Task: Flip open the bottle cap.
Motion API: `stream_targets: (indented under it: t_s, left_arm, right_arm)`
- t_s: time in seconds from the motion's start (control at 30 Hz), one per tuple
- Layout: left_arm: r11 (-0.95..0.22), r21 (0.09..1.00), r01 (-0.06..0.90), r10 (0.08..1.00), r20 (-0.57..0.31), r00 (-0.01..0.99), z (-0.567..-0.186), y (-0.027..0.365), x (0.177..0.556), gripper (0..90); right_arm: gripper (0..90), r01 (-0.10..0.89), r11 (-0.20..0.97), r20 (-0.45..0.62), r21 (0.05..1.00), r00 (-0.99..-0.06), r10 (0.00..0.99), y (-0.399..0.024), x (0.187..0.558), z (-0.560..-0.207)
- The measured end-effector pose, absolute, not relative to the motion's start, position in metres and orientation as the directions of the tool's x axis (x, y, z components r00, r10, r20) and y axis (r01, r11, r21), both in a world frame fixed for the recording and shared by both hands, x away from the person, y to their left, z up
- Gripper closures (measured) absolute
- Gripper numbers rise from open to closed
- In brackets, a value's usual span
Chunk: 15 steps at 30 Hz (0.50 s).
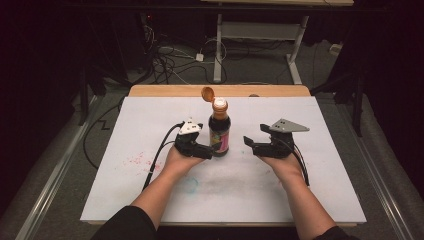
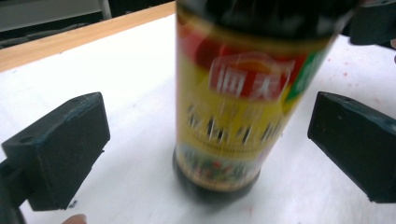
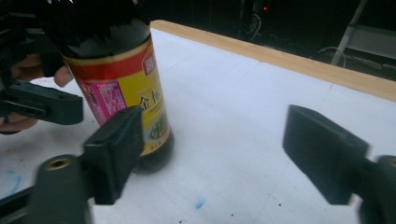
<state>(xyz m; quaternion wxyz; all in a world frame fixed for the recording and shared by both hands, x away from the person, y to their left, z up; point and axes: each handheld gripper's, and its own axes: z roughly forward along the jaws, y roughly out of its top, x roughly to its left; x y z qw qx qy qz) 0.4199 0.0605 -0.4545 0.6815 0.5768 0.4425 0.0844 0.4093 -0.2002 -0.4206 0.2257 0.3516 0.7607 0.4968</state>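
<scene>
Dark glass sauce bottle [image 1: 219,129] stands upright mid-bench, cap flipped back, between my left gripper [image 2: 205,140]'s released jaws. My right gripper [image 1: 256,144], also released, waits just beside. I judge a low, centred squeeze on the label best, keeping it vertical.

White table top [image 1: 150,125] w/ pink and blue stains; cables [image 1: 165,57] on floor behind; desk frame [image 1: 260,35].
</scene>
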Motion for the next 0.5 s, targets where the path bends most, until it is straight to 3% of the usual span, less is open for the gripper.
stream_targets:
  t_s: [0.13,0.5]
  left_arm:
    - [0.319,0.859,0.400,0.633,-0.507,0.585,-0.462,0.073,0.413,0.0]
    - [0.325,0.857,0.401,0.661,-0.509,0.551,-0.477,0.117,0.388,0.0]
  right_arm:
    - [0.2,0.322,0.247,0.013,0.914,-0.631,0.776,-0.202,0.408,-0.430]
    - [0.1,0.317,0.254,-0.014,0.914,-0.600,0.800,-0.214,0.394,-0.452]
